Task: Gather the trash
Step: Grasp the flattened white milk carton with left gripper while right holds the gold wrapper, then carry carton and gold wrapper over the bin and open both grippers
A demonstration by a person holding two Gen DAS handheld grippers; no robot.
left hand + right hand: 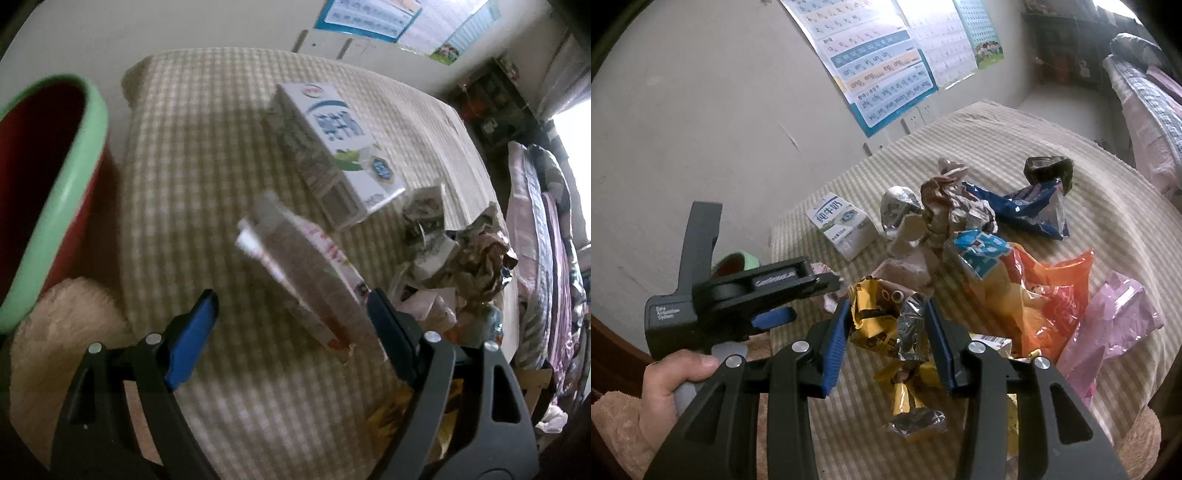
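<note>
Left gripper (291, 321) fingers spread, flat carton (306, 280) lying slantwise between them, untouched. Right gripper (886, 332) pinches yellow wrapper (882, 325).

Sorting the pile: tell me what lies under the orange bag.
The orange bag lies partly over a yellow bag and the checked cloth. Whatever else it covers stays hidden.

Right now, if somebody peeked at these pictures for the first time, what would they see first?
Probably the heap of crumpled trash on the striped cloth: a bright orange plastic bag at the right, with a blue foil packet behind it. In front, the right gripper pinches a yellow and silver snack wrapper. In the left wrist view, a red bin with a green rim stands at the left edge.
</note>
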